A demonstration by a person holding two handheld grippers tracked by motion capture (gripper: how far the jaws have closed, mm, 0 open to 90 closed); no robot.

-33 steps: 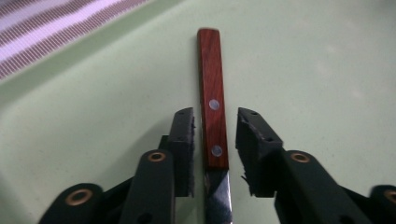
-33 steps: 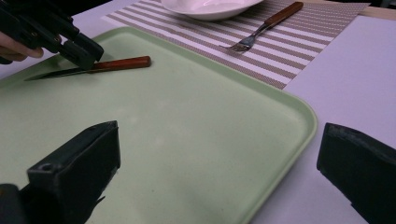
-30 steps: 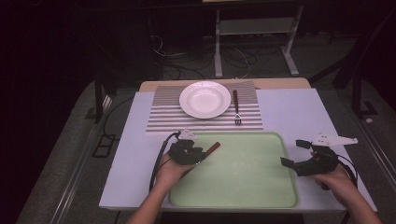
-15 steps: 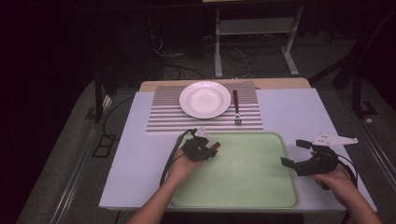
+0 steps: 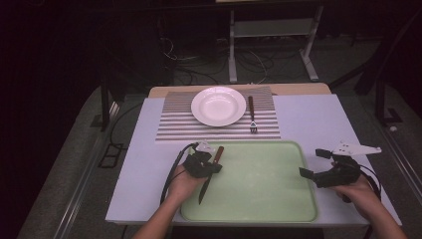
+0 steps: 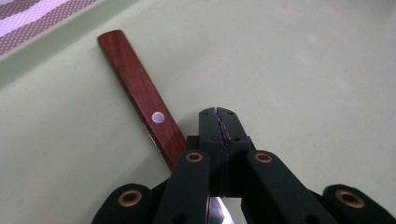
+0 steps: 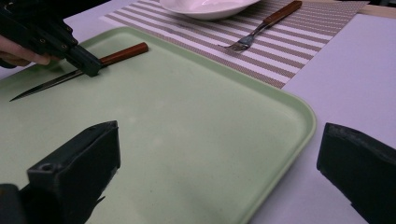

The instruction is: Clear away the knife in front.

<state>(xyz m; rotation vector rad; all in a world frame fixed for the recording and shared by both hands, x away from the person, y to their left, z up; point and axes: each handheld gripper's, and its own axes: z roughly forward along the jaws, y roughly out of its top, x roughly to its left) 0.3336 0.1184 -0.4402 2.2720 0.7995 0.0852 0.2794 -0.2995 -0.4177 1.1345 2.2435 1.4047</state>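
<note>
A knife with a reddish wooden handle (image 6: pixel 137 88) lies low over the left part of the green tray (image 5: pixel 263 179), blade (image 5: pixel 203 191) pointing toward the person. My left gripper (image 5: pixel 209 166) is shut on the knife where handle meets blade. In the left gripper view its jaws are pressed together and the knife crosses beneath them. In the right gripper view the left gripper (image 7: pixel 79 56) pinches the knife (image 7: pixel 123 52). My right gripper (image 5: pixel 314 163) stands open at the tray's right edge, its jaws wide apart around nothing (image 7: pixel 219 154).
A white plate (image 5: pixel 218 105) sits on a striped placemat (image 5: pixel 174 124) beyond the tray. A wooden-handled fork (image 5: pixel 252 114) lies right of the plate. The tray's raised rim (image 7: pixel 303 112) runs between my right gripper's jaws. Cables trail from both grippers.
The left gripper swung the knife from slanting up-right across the tray's rim to nearly lengthwise inside the tray. The right gripper has stayed in place.
</note>
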